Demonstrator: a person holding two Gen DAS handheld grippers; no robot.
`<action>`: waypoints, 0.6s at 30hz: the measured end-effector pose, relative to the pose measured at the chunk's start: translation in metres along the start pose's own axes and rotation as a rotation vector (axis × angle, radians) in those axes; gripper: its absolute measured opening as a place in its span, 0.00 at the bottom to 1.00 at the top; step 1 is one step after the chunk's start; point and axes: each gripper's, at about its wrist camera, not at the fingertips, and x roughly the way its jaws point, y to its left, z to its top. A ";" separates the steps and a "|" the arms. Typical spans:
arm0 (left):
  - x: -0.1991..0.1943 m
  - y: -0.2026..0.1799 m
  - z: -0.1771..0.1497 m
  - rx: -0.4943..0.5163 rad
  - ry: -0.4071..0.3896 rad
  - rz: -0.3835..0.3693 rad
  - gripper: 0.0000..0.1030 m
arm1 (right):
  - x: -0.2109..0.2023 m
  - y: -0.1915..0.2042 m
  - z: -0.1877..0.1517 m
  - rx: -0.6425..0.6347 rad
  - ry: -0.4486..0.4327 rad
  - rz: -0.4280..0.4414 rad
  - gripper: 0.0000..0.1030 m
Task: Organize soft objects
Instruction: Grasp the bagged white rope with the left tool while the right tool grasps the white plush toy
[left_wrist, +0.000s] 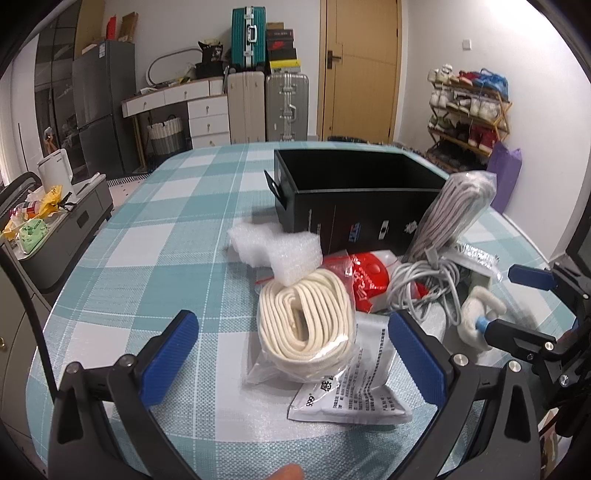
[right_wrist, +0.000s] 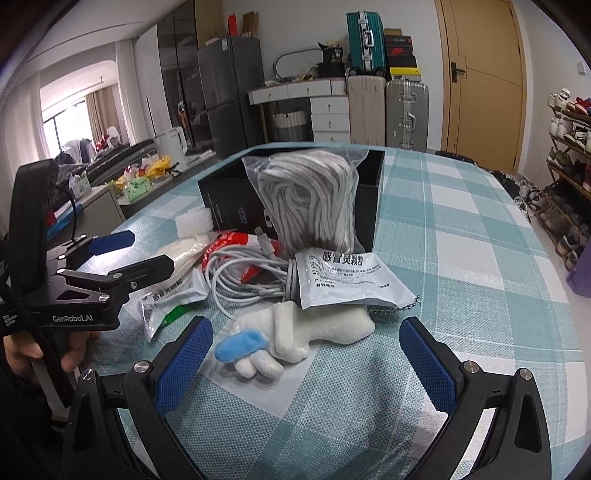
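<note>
A pile of soft things lies on the checked tablecloth in front of an open black box (left_wrist: 354, 192) (right_wrist: 236, 203). A bagged coil of cream rope (left_wrist: 306, 321) lies between the fingers of my open left gripper (left_wrist: 291, 354). White foam (left_wrist: 280, 247), a red packet (left_wrist: 365, 280), a white cable (left_wrist: 424, 291) (right_wrist: 243, 273) and a bagged grey rope (left_wrist: 458, 214) (right_wrist: 310, 206) leaning on the box lie behind. A white plush toy with a blue part (right_wrist: 295, 336) lies just ahead of my open right gripper (right_wrist: 306, 365). Silver sachets (left_wrist: 354, 391) (right_wrist: 347, 280) lie in the pile.
The round table (right_wrist: 461, 258) carries a teal and white checked cloth. A grey side cabinet with clutter (left_wrist: 55, 229) stands left of the table. Suitcases, drawers, a door and a shoe rack (left_wrist: 469, 110) stand along the far wall.
</note>
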 end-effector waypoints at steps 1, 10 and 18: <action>0.002 -0.001 0.001 0.005 0.017 -0.004 1.00 | 0.002 0.000 0.000 -0.002 0.007 -0.001 1.00; 0.014 0.007 0.002 -0.053 0.099 -0.016 1.00 | 0.012 -0.004 0.004 0.010 0.067 0.003 1.00; 0.018 0.013 0.002 -0.093 0.120 -0.017 0.99 | 0.018 -0.002 0.008 0.000 0.097 0.001 1.00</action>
